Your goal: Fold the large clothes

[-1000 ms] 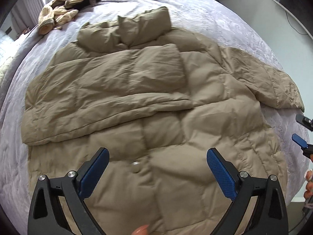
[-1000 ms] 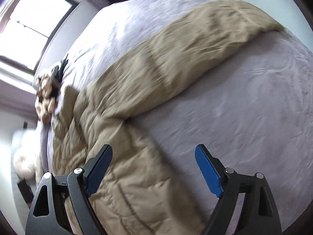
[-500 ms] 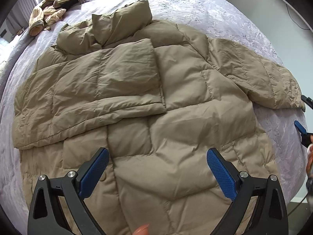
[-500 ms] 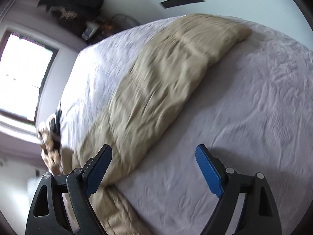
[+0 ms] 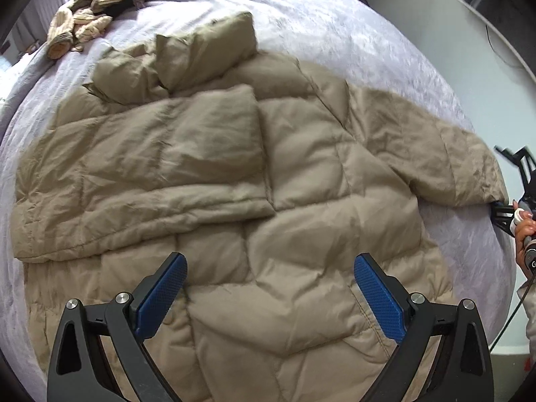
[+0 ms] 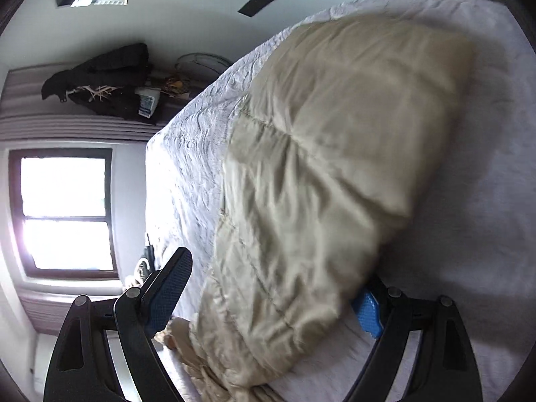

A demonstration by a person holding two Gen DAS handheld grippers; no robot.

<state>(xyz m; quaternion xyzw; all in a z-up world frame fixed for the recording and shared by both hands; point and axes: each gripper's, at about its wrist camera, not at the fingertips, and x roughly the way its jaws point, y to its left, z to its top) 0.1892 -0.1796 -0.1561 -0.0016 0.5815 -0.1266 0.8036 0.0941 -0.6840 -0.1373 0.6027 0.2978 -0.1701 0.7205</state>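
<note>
A tan puffer jacket [image 5: 254, 181] lies spread on the lilac bed [image 5: 335, 23], collar at the far side. Its left sleeve is folded across the chest; its right sleeve [image 5: 445, 160] stretches out to the right. My left gripper [image 5: 268, 288] is open and empty, hovering above the jacket's lower front. My right gripper [image 6: 271, 288] is open, with the end of the right sleeve [image 6: 321, 174] lying between its fingers; the right pad [image 6: 366, 311] is partly under the fabric. The right gripper also shows at the sleeve cuff in the left wrist view [image 5: 512, 197].
A heap of cream and dark clothes [image 5: 100, 3] lies at the bed's far left corner. Past the bed stand a window [image 6: 63, 211] and a dark shelf with clutter [image 6: 110, 80]. The bed's right edge drops off near the sleeve cuff.
The right gripper has moved up to the sleeve end, which now sits between its fingers. The left gripper has shifted slightly over the jacket and stays open.
</note>
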